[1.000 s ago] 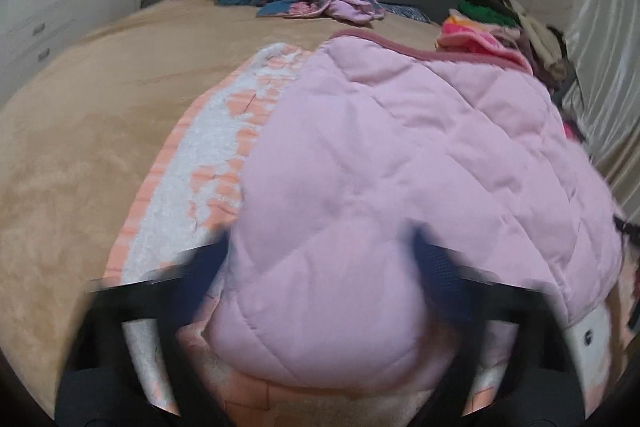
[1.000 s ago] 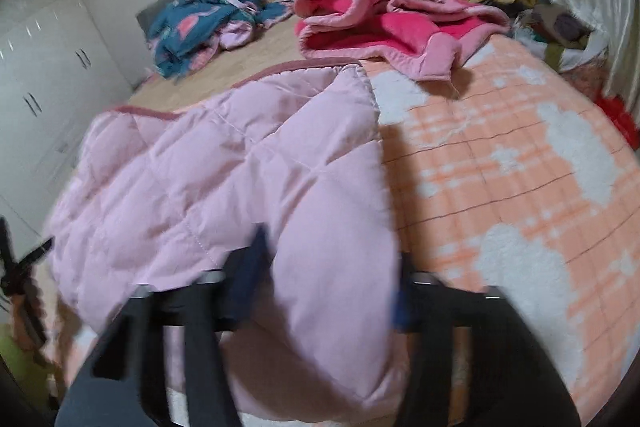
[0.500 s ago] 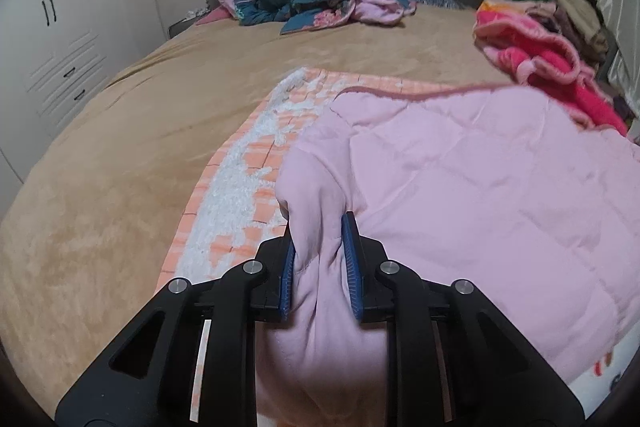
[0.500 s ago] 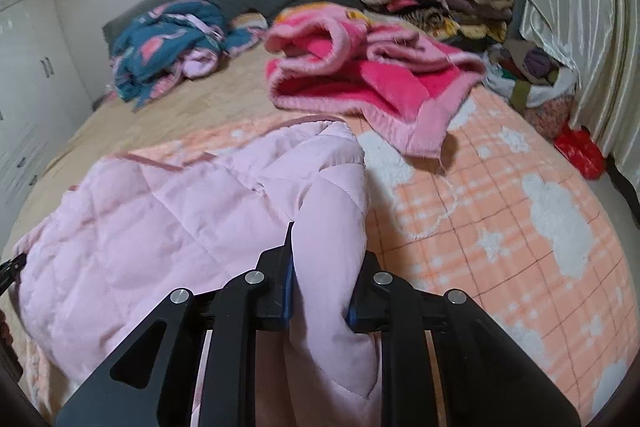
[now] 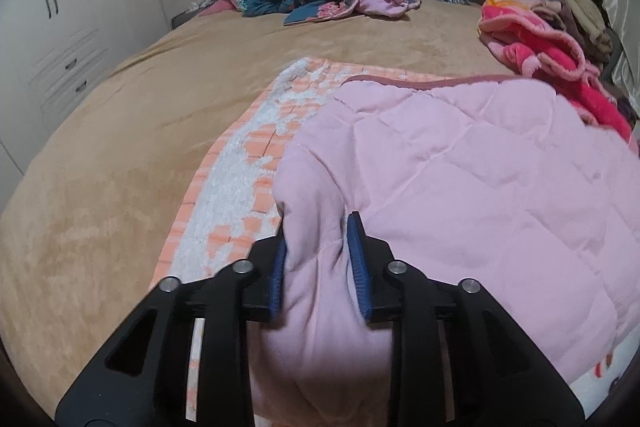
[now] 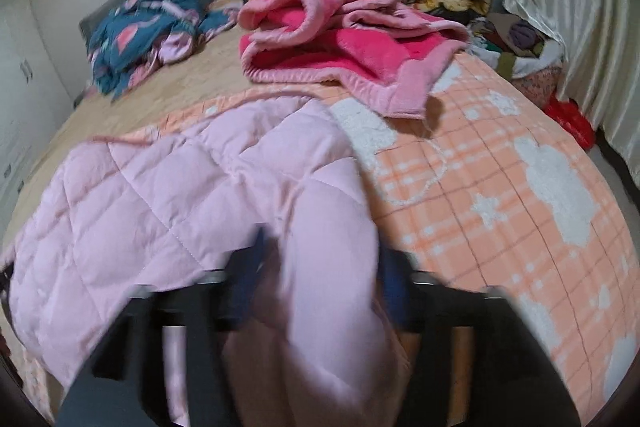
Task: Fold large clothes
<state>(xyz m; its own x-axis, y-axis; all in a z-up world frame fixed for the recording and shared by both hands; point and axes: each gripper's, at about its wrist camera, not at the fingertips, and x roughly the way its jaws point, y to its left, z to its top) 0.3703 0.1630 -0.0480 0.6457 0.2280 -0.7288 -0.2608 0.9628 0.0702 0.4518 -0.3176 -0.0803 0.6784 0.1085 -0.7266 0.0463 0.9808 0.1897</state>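
Left gripper [image 5: 320, 259], lower centre, jaws easing apart yet pinching a fold of the pink quilted garment [image 5: 460, 187] spread rightward over the orange plaid blanket [image 5: 240, 179]; right gripper [image 6: 320, 267], blurred, jaws newly parted, garment corner between them.

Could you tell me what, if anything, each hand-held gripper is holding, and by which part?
Left hand-held gripper: pink quilted garment, pinched at its near left edge. Right hand-held gripper: jaws have just opened; the near right edge lies between them, unheld.

left gripper [image 5: 320, 263]: fingers nearly closed, just easing apart | right gripper [image 6: 324, 279]: fingers just spread wide
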